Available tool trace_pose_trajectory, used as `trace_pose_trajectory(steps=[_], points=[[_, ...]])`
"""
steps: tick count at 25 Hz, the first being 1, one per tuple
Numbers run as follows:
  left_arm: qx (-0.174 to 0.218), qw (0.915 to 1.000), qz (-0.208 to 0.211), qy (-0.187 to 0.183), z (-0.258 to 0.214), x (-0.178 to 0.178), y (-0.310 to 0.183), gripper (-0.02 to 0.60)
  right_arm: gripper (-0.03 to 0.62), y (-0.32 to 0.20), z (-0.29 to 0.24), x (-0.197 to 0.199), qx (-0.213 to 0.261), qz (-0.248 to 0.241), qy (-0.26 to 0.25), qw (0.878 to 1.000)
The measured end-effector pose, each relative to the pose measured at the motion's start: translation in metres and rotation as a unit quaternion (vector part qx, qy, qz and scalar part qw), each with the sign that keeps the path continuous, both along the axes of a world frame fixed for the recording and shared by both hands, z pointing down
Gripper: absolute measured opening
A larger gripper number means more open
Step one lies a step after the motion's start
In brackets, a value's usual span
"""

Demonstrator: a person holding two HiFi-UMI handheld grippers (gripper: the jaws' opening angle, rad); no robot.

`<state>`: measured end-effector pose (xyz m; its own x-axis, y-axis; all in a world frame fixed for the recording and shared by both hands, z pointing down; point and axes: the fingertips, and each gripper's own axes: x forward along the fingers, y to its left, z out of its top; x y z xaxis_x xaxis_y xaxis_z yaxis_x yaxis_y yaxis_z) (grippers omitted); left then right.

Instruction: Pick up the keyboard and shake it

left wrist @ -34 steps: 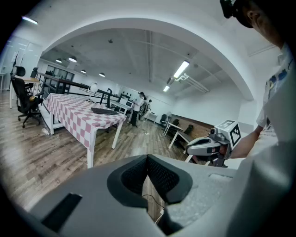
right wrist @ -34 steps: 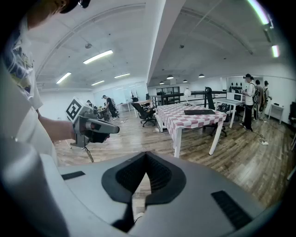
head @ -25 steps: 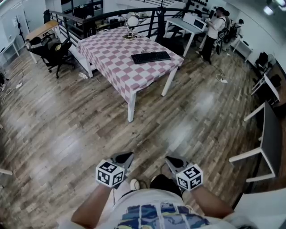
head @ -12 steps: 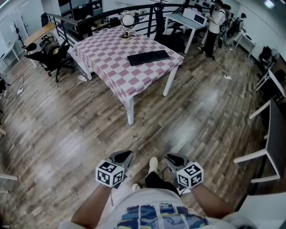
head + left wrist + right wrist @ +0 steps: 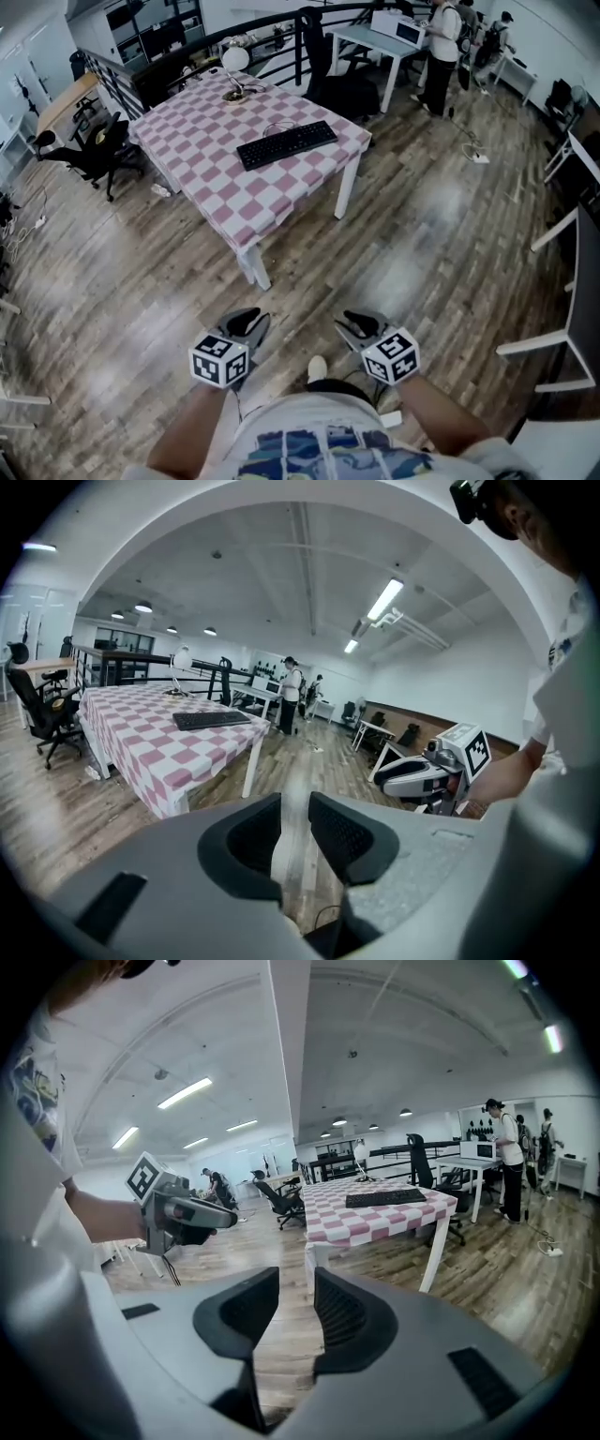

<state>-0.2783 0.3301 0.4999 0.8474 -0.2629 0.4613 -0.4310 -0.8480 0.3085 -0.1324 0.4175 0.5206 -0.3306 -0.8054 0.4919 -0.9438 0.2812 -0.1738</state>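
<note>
Keyboard (image 5: pixel 287 143) is down flat on the worktop (image 5: pixel 202 159), black against the pink-and-white checked cloth. It lies at a slant, over toward the right-hand edge, and nothing is touching it. A lamp (image 5: pixel 234 64) with a white globe stands near the worktop's far corner, well apart from the keyboard.

Now the tools. Both are held low in front of the person's body, side by side over the wooden floor (image 5: pixel 422 244), and well short of the worktop. They point ahead and a little downward, with the marker cubes facing up.

The left tool (image 5: pixel 246 323) shows a narrow gap between its dark pads. Its jaws have just been opening, and there's only floor between them. The right tool (image 5: pixel 361 325) has its jaws apart too, a touch wider. They have also just been opening, with nothing in the gap. Each tool's camera catches the other one off to the side, and the worktop with the keyboard is out ahead in both gripper views.

Around the edges, a black chair (image 5: pixel 89 150) sits off the worktop's left side. A person (image 5: pixel 441 42) stands at a light desk (image 5: pixel 375 39) at the back of the room.
</note>
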Motion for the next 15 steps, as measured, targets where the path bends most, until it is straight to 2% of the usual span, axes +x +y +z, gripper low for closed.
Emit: trace_pose_trajectory(steps=[6,15], points=[[0.002,0.9999,-0.014,-0.003,0.000,0.070,-0.059,0.101,0.124,-0.058,0.009,0.074,-0.003,-0.008,-0.003,1.000],[-0.015,0.9993,-0.033,-0.002,0.017,0.118,-0.162,0.106,0.129,-0.151,0.034,0.147,-0.024,0.004,-0.011,1.000]])
